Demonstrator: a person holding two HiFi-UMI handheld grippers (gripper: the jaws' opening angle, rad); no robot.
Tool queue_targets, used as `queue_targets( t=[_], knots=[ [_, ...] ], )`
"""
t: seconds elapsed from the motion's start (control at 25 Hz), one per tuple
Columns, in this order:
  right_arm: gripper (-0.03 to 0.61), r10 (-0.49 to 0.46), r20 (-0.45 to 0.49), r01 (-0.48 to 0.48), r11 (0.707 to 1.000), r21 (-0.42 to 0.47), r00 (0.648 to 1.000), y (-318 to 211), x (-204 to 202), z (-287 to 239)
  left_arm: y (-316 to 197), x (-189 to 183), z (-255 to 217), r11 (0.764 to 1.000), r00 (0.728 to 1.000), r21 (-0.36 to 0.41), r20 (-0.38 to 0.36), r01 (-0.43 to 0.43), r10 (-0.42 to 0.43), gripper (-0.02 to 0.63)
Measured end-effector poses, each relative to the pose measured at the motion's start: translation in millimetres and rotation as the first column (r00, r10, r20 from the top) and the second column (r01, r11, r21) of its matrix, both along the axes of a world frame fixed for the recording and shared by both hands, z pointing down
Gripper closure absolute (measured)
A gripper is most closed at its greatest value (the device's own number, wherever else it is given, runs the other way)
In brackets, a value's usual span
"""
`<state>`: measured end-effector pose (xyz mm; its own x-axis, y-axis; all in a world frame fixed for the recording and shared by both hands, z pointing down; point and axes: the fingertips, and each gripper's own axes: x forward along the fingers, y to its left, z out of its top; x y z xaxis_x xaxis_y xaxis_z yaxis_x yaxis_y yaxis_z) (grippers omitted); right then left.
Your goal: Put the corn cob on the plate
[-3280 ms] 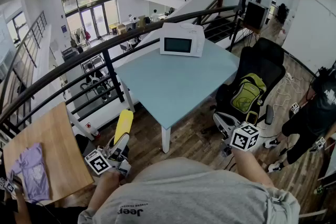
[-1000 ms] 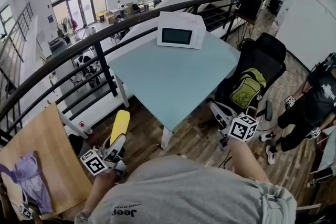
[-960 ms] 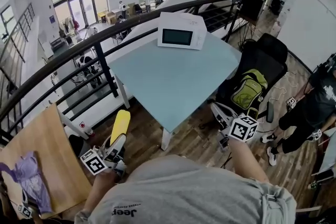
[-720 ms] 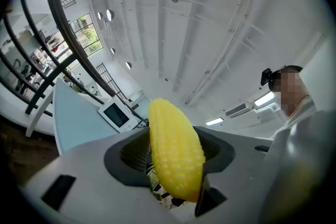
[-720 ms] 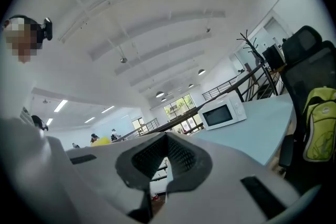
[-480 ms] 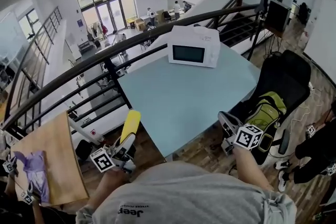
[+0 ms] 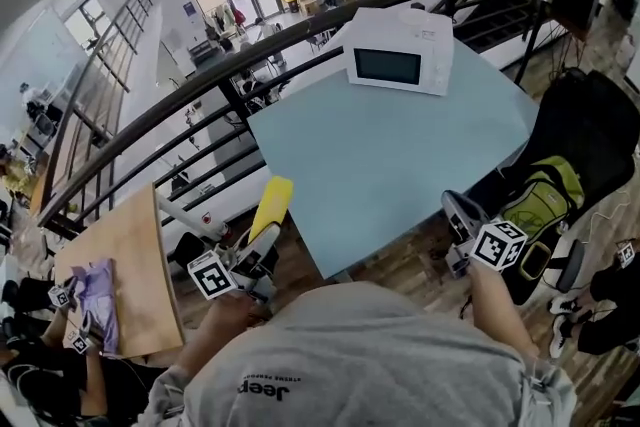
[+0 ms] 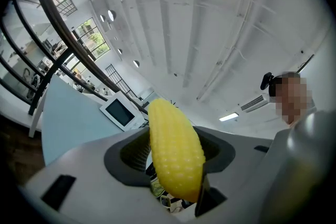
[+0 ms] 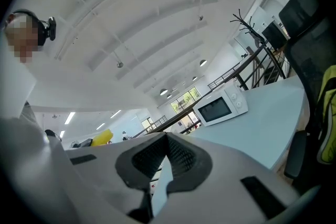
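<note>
Pale blue bench (image 7: 400, 145) up ahead, white microwave (image 7: 397, 65) parked at its far edge. Left claw (image 7: 262, 240) is clamped on the corn cob (image 7: 271, 207), jaws spread around its lower end, yellow tip poking forward, just short of the bench's near corner, above the wood floor (image 7: 400, 260). Right claw (image 7: 458, 215) hangs by the bench's near-right edge, jaws pinched together, nothing between them.

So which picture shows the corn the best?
The left gripper view. The corn cob fills the middle, close up, with clear kernels, clamped in the left gripper. The head view shows it small, sticking out past that gripper. The right gripper view catches only a far yellow speck.
</note>
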<state>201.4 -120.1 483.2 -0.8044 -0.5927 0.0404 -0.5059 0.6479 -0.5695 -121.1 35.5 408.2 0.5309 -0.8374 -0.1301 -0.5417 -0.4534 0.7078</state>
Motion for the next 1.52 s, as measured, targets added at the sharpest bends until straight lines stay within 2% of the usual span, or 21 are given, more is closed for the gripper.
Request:
queue_targets(
  t=[0.24, 0.4, 0.52, 0.64, 0.76, 1.0, 1.12, 1.32, 1.52],
  knots=[
    [0.561, 0.027, -0.032, -0.028, 0.999, -0.024, 0.999, -13.7, -2.9, 14.4, -25.2, -3.1, 17.0, 0.999, 0.999, -0.01, -0.026, -0.04, 0.04, 0.371],
    [0.561, 0.052, -0.059, -0.052, 0.999, -0.007, 0.997, -26.9, -21.5, 8.4, -51.4, -23.9, 29.7, 0.997, 0.996, -0.026, -0.059, -0.072, 0.07, 0.371],
    [0.561, 0.12, -0.099, -0.119, 0.993, 0.013, 0.988, -38.8, -29.5, 0.0, -82.8, -43.6, 37.6, 0.991, 0.988, -0.009, -0.085, -0.132, 0.131, 0.371],
    [0.561, 0.199, -0.133, -0.2, 0.98, 0.009, 0.971, -53.8, -42.2, -8.6, -122.2, -67.7, 44.9, 0.981, 0.975, 0.015, -0.105, -0.193, 0.194, 0.371],
    [0.562, 0.237, -0.173, -0.241, 0.971, 0.001, 0.956, -66.6, -70.5, -14.8, -157.2, -95.5, 49.2, 0.969, 0.961, 0.033, -0.119, -0.246, 0.248, 0.371],
    [0.561, 0.263, -0.239, -0.275, 0.961, -0.02, 0.935, -104.9, -123.5, -23.3, -223.4, -127.2, 74.6, 0.933, 0.931, 0.043, -0.057, -0.357, 0.359, 0.371],
    [0.563, 0.261, -0.249, -0.275, 0.961, -0.022, 0.932, -117.1, -127.6, -29.1, -247.6, -122.6, 84.4, 0.928, 0.925, 0.029, -0.077, -0.372, 0.373, 0.371],
    [0.561, 0.257, -0.239, -0.274, 0.961, -0.044, 0.936, -135.6, -91.1, -10.2, -278.4, -89.2, 94.1, 0.934, 0.931, 0.006, -0.075, -0.358, 0.358, 0.371],
    [0.562, 0.221, -0.219, -0.245, 0.965, -0.09, 0.95, -172.2, -41.5, 38.6, -323.5, -49.4, 81.5, 0.963, 0.962, -0.007, -0.057, -0.269, 0.268, 0.373]
  ],
)
